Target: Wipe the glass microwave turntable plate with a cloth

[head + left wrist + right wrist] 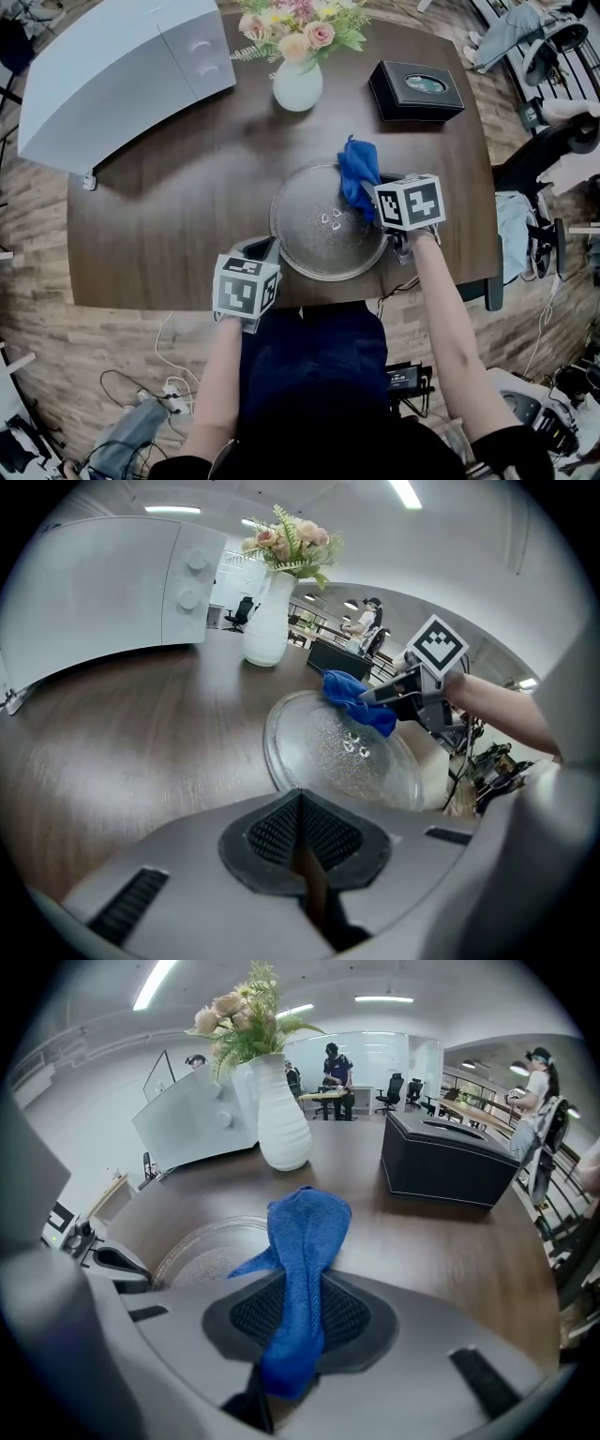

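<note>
Nearest the person, the left hand-held gripper (262,251) is being held just beside the near-left rim of the glass turntable plate (286,246), with its jaws pressed together on nothing. The plate is being carried flat by the dark worktop (169,197), close to its near edge, and small raised marks are being shown at its centre. At the plate's far-right side a blue cloth (357,169) is being pinched in the jaws of the right hand-held gripper (378,192), and its loose end is being laid across the rim. The cloth is being judged soft, light and limp, so it is best gripped by a thick fold, as here, to stop it bunching under pressure. The plate is being judged stiff, fairly heavy, smooth and breakable. It is likely to slide or turn on the wood when rubbed, so the near-left rim is being taken as the sensible place to steady it. Farther back, a white vase of flowers (298,84), a black box (415,89) and a white microwave (112,75) are being seen well apart from the plate.
</note>
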